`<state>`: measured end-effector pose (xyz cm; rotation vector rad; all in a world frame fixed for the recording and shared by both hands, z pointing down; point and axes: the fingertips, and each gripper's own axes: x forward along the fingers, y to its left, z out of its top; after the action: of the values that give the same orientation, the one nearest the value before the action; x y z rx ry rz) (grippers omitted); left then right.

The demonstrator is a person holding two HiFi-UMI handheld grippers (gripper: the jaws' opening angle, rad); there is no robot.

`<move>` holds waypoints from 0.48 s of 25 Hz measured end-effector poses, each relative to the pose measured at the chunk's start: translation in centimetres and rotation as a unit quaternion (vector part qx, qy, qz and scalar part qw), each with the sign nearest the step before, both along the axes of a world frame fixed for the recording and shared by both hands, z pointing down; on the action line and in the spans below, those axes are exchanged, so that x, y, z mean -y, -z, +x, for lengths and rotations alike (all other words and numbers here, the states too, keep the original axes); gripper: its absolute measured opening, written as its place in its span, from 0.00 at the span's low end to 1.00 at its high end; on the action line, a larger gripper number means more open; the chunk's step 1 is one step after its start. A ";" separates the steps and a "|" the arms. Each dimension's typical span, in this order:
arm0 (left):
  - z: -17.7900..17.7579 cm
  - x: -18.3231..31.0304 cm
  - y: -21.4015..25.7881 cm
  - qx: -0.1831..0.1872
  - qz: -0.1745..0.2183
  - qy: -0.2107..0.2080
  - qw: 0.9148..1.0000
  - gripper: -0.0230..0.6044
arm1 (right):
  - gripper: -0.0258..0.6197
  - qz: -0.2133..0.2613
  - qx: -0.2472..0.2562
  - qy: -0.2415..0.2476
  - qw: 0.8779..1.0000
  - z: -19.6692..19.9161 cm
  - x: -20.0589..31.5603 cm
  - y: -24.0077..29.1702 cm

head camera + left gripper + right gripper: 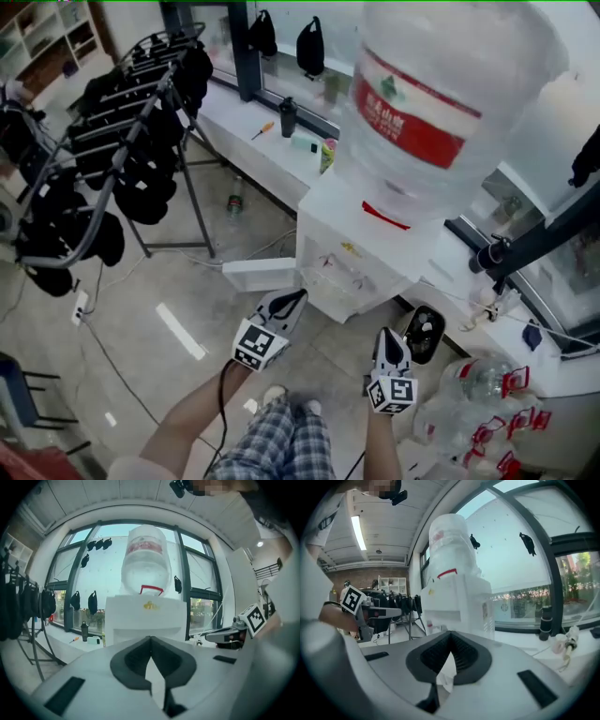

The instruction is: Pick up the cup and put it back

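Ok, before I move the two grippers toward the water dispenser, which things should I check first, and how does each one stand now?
1. Left gripper open for a grasp: not ok. Its jaws are together, with no cup in them.
2. Right gripper open for a grasp: not ok. Its jaws are together too.
3. Cup located: cannot tell. No view shows one clearly.
4. Water dispenser ahead of both grippers: ok.
5. Water bottle seated upright on the dispenser: ok.

Clear plastic water bottle (450, 84), glossy floor (141, 309), seemingly matt white dispenser (361, 234).
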<state>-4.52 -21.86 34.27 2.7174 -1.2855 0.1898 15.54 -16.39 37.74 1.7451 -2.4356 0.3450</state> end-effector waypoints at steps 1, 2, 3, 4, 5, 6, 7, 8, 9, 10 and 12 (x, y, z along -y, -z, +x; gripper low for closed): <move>0.0 -0.1 2.3 0.000 0.003 0.001 1.000 0.08 | 0.07 0.004 -0.001 -0.002 1.000 0.2 -0.1 2.3; 0.0 -0.2 4.7 0.000 0.006 0.002 1.000 0.08 | 0.07 0.008 -0.001 -0.004 1.000 0.5 -0.2 4.6; 0.0 -0.3 6.9 0.000 0.009 0.003 1.000 0.08 | 0.07 0.012 -0.002 -0.006 1.000 0.9 -0.2 7.0; 0.0 -0.4 9.1 0.000 0.013 0.005 1.000 0.08 | 0.07 0.018 -0.001 -0.010 1.000 1.2 -0.3 9.2; 0.0 -0.5 11.0 -0.002 0.016 0.008 1.000 0.08 | 0.07 0.024 -0.001 -0.013 1.000 1.6 -0.4 11.5; 0.0 -0.6 12.9 -0.003 0.021 0.009 1.000 0.08 | 0.07 0.032 -0.001 -0.016 0.999 2.0 -0.5 13.7; 0.1 -0.6 14.7 -0.001 0.026 0.009 1.000 0.08 | 0.07 0.040 -0.002 -0.018 0.999 2.4 -0.5 15.7; 0.3 -0.7 16.6 0.004 0.033 0.006 0.999 0.08 | 0.07 0.049 -0.005 -0.019 0.999 2.7 -0.4 17.7; 0.5 -0.7 18.3 0.009 0.040 0.004 0.999 0.08 | 0.07 0.058 -0.006 -0.021 0.998 3.0 -0.3 19.5; 0.7 -0.7 19.9 0.012 0.048 0.002 0.999 0.08 | 0.07 0.066 -0.006 -0.025 0.997 3.5 -0.3 21.1; 0.7 -0.7 22.6 0.005 0.058 0.003 0.998 0.08 | 0.07 0.082 0.000 -0.037 0.996 4.5 -0.2 23.9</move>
<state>-3.78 -21.14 11.63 2.8118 -1.3479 0.1329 20.00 -16.21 13.81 1.9042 -2.4669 0.1563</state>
